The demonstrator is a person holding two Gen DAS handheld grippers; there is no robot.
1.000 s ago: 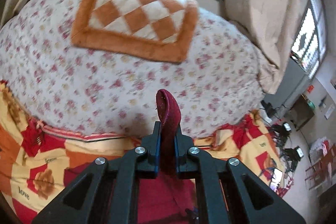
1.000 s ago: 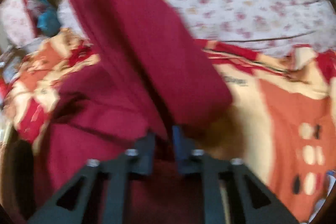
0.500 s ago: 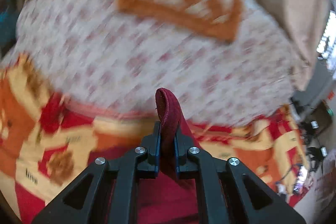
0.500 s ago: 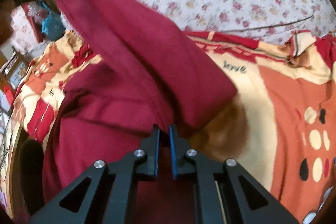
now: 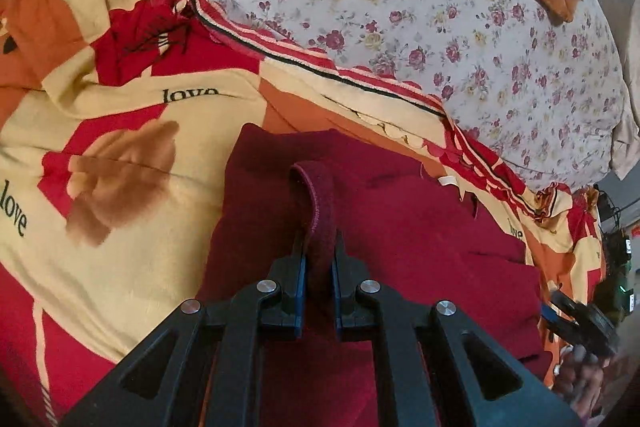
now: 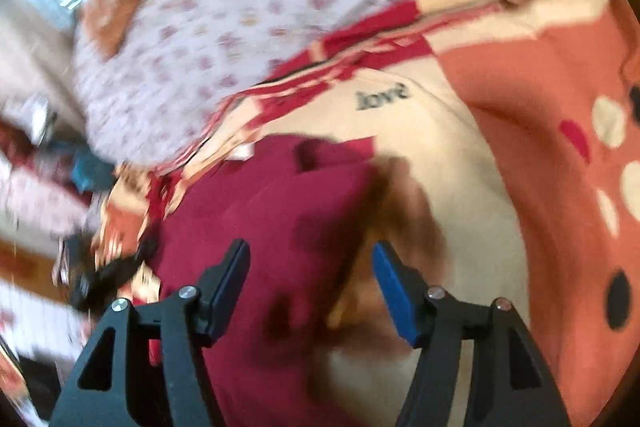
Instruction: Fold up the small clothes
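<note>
The left claw (image 5: 318, 263) is clamped on a folded edge of the maroon garment (image 5: 400, 227), which lies on the patterned bedspread (image 5: 120, 131) below the floral quilt (image 5: 400, 7); the right claw (image 6: 310, 267) has just been opening, its jaws apart above the garment, gripping nothing

Window daylight; blurred right-wrist view.
</note>
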